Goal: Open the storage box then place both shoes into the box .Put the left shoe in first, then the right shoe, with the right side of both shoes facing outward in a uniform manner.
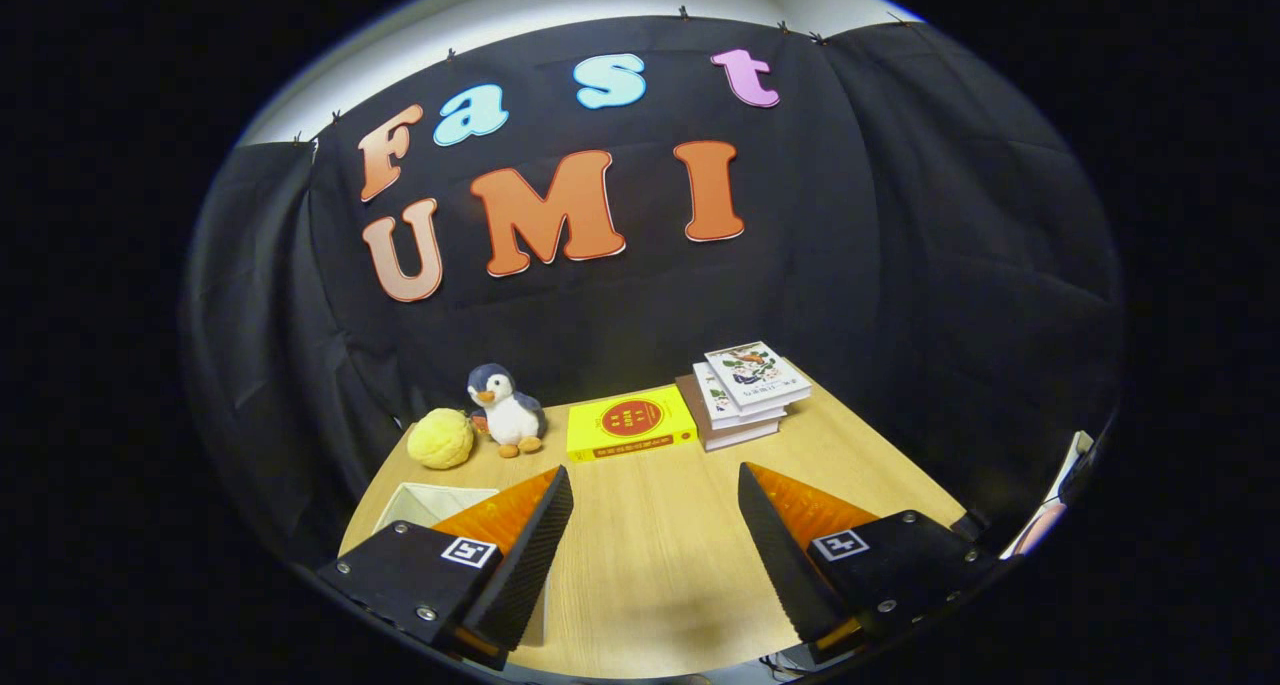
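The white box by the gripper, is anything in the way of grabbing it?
Nothing visible blocks it. The white box sits on the table right beside one finger of the open gripper. The plush ball lies beyond it.

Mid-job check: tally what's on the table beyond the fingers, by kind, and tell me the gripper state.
Plush penguin: 1
Yellow fuzzy ball: 1
Yellow book lying flat: 1
Stacked books: 3, as far as I can tell
White box, behind the left finger: 1
Total: 7
Gripper: open, bare table between its fingers.
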The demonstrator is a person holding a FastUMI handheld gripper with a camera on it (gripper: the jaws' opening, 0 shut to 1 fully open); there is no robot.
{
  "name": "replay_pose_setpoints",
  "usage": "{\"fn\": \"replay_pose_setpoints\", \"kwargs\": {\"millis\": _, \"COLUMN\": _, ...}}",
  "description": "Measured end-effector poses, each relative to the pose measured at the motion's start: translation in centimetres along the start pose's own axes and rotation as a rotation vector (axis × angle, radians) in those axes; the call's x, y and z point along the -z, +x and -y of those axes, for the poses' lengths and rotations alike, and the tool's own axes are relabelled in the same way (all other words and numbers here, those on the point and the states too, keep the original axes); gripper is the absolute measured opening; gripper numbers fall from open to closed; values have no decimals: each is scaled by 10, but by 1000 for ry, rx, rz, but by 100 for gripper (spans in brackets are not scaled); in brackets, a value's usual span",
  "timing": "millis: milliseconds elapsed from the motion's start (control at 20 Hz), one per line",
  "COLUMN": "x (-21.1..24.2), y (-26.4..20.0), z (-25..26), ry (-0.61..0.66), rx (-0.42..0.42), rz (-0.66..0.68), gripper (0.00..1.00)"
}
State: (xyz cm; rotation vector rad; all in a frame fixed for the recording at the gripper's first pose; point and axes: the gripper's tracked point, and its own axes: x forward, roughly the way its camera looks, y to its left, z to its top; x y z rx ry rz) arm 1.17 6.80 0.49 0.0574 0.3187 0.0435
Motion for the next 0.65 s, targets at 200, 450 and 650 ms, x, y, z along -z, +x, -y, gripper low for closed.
{"fn": "replay_pose_setpoints", "kwargs": {"millis": 200, "x": -13, "y": 2, "z": 43, "ry": -3, "rx": 12, "rz": 26, "gripper": 99}}
{"fn": "replay_pose_setpoints", "kwargs": {"millis": 450, "x": -29, "y": -3, "z": 86, "ry": -6, "rx": 17, "rz": 77, "gripper": 99}}
{"fn": "replay_pose_setpoints", "kwargs": {"millis": 650, "x": -29, "y": -4, "z": 106, "ry": 27, "rx": 20, "rz": 85, "gripper": 98}}
